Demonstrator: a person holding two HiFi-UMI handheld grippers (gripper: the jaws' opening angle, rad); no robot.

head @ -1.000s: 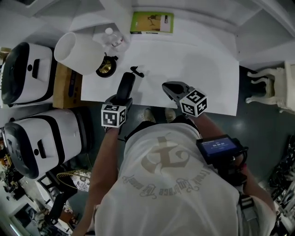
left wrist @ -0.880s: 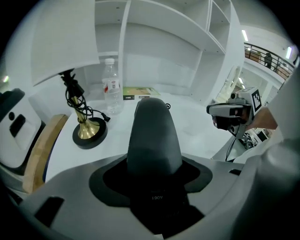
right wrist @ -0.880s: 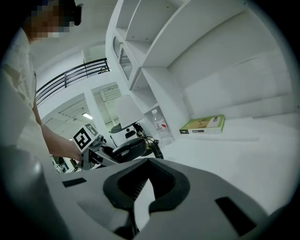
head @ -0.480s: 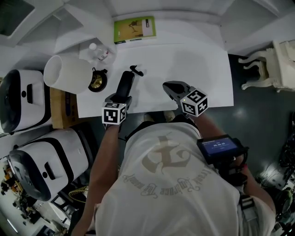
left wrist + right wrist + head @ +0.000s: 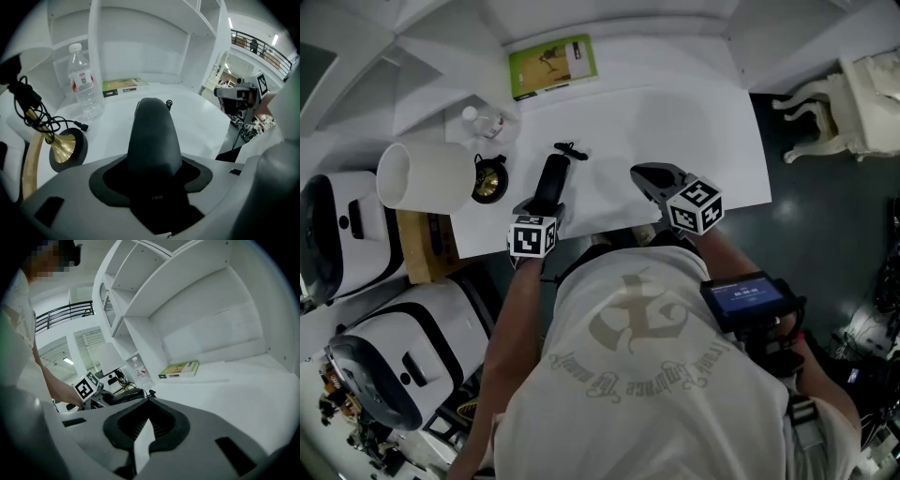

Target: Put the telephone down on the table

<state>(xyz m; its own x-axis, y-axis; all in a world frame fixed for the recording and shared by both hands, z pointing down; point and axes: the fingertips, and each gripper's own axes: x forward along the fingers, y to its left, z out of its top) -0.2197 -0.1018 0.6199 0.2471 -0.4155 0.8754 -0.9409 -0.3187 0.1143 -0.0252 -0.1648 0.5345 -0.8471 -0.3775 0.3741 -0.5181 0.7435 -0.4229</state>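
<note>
The telephone is a black handset (image 5: 551, 177) with a short cord end (image 5: 570, 150) at its far tip. My left gripper (image 5: 544, 202) is shut on its near end and holds it pointing away over the left part of the white table (image 5: 694, 122). In the left gripper view the handset (image 5: 152, 136) rises from between the jaws and slopes down toward the tabletop; I cannot tell whether its far end touches. My right gripper (image 5: 646, 175) hovers over the table's front edge, right of the handset, shut and holding nothing. From the right gripper view (image 5: 144, 425) the handset (image 5: 125, 394) lies to the left.
A lamp with a white shade (image 5: 414, 175) and a brass base (image 5: 490, 180) stands at the table's left edge, a water bottle (image 5: 484, 122) behind it. A green book (image 5: 551, 64) lies at the back. White shelving surrounds the table; a white chair (image 5: 825, 103) is at the right.
The left gripper has sunk a little toward the table with the handset still in its jaws. The right gripper has drifted slightly. The head view has swung, so the table sits further left.
</note>
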